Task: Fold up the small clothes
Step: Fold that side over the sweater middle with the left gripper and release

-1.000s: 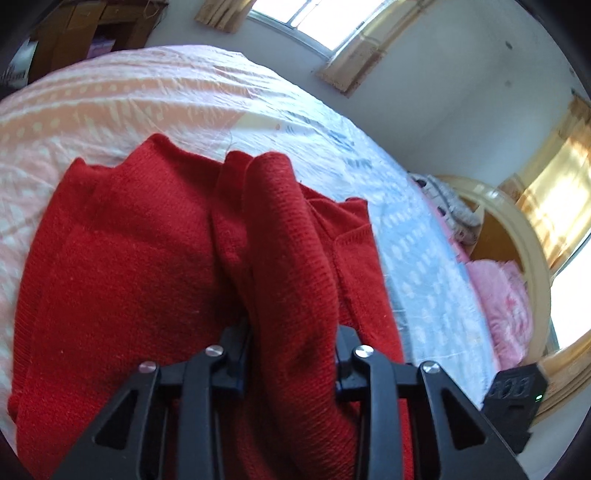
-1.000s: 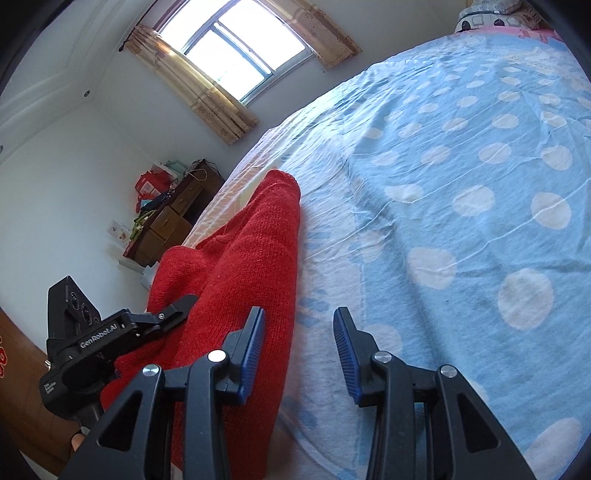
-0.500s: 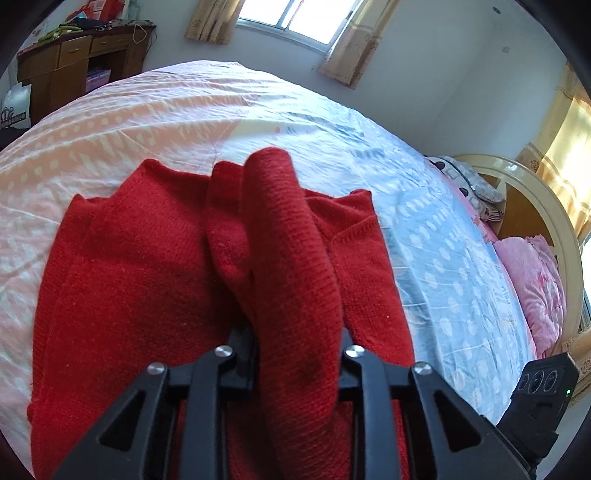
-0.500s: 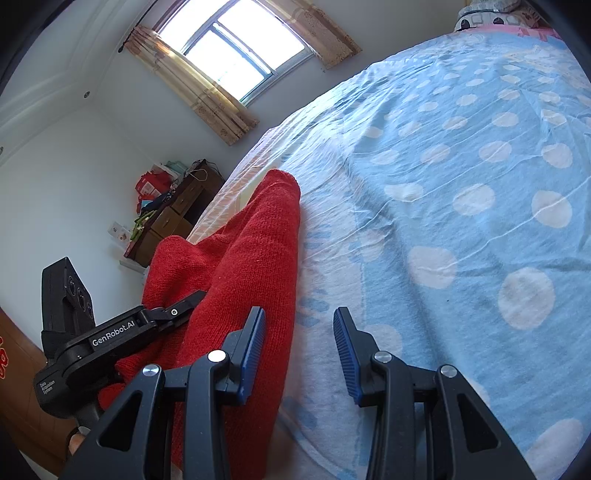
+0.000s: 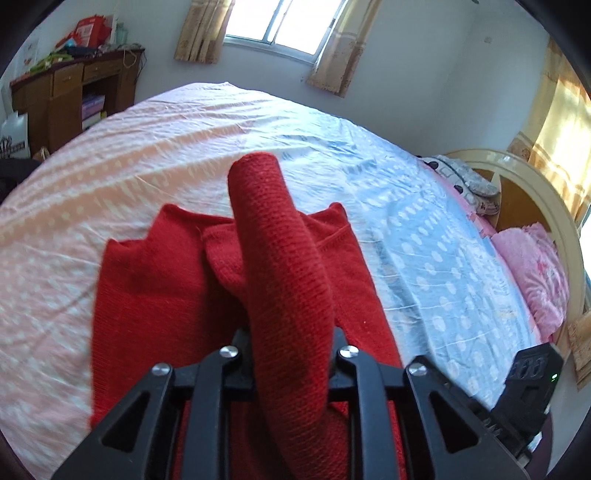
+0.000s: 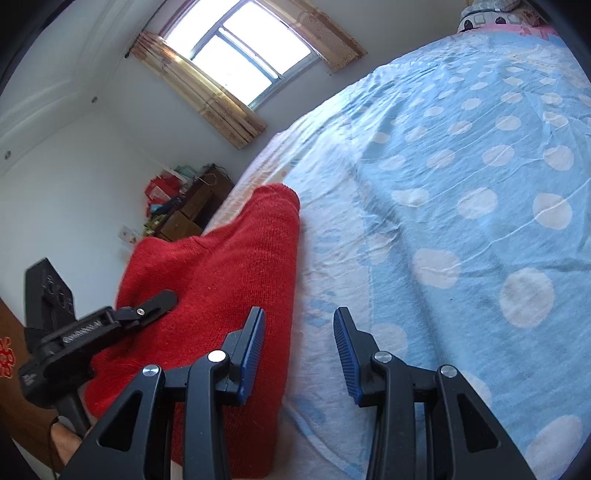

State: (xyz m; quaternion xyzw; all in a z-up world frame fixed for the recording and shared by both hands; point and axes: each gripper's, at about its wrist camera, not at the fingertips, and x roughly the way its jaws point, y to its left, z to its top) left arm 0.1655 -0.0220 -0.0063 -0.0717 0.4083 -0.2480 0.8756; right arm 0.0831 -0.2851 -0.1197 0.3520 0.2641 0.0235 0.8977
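Red knit sweater (image 5: 155,288) lies spread on the bed (image 5: 424,236), toward its near side; sheet is peach-pink with pale marks on one half, light blue with white dots on the other

Left hand-held gripper (image 5: 291,343): clamped on a thick fold of the sweater. The pinched fabric rises between the two fingers as a rounded ridge, standing above the flat part of the garment and pointing toward the far edge of the bed. Flat body of the sweater shows on both sides of the ridge, wider on the left of the left wrist view; a ribbed edge runs along its right side, touching the blue part of the sheet

Right hand-held gripper (image 6: 299,350): jaws apart, nothing between them, blue ribbed pads (image 6: 253,350) exposed. It hovers over the blue dotted sheet just beside the sweater's edge; the left pad overlaps the red knit in the right wrist view, contact cannot be told

Same view: the left hand-held gripper sits at lower left against the sweater (image 6: 221,280), a bit of the person's skin below it

Surroundings: window (image 5: 280,33) with tan curtains, wooden desk (image 5: 55,99) carrying clutter by the wall, pink bedding (image 5: 535,269) against a curved headboard (image 5: 532,192)
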